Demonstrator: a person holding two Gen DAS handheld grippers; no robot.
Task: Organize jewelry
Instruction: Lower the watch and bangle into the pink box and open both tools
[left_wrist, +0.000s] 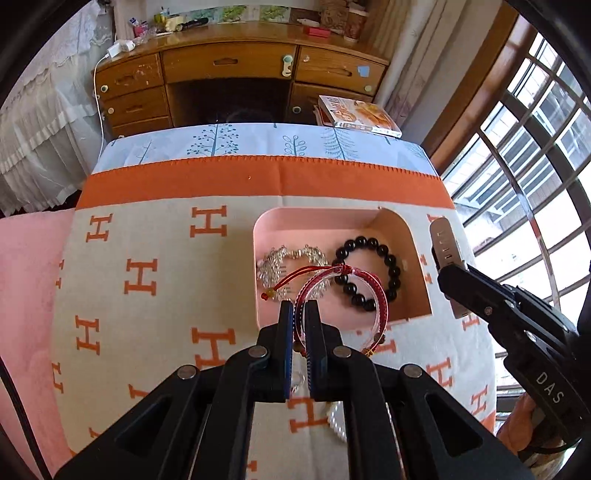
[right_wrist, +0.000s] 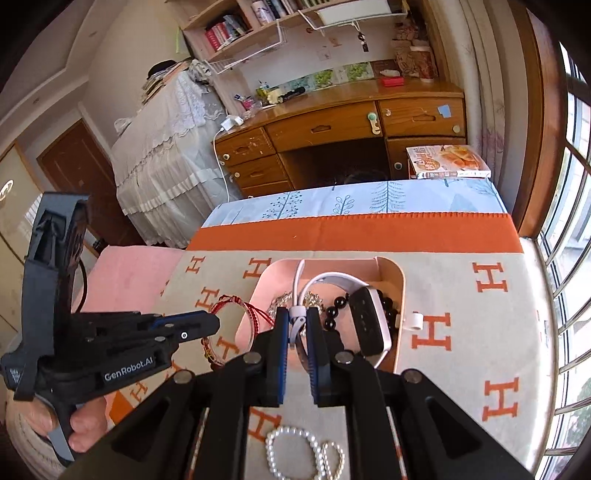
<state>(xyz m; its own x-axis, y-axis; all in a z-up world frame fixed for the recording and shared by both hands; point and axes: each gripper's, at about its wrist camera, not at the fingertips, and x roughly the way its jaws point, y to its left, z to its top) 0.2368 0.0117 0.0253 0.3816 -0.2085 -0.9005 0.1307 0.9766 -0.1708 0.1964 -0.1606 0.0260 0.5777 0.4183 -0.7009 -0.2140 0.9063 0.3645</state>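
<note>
Two carries: each gripper held one piece above the pink tray.
Left gripper: clamped on the red woven bracelet, hanging at the tray's near edge.
Right gripper: pinching the white watch by its strap.
Release: best lowered clear of the black bead bracelet and silver chain, probably avoiding tangles.
Left out: pearl strands lay on the cloth.
</note>
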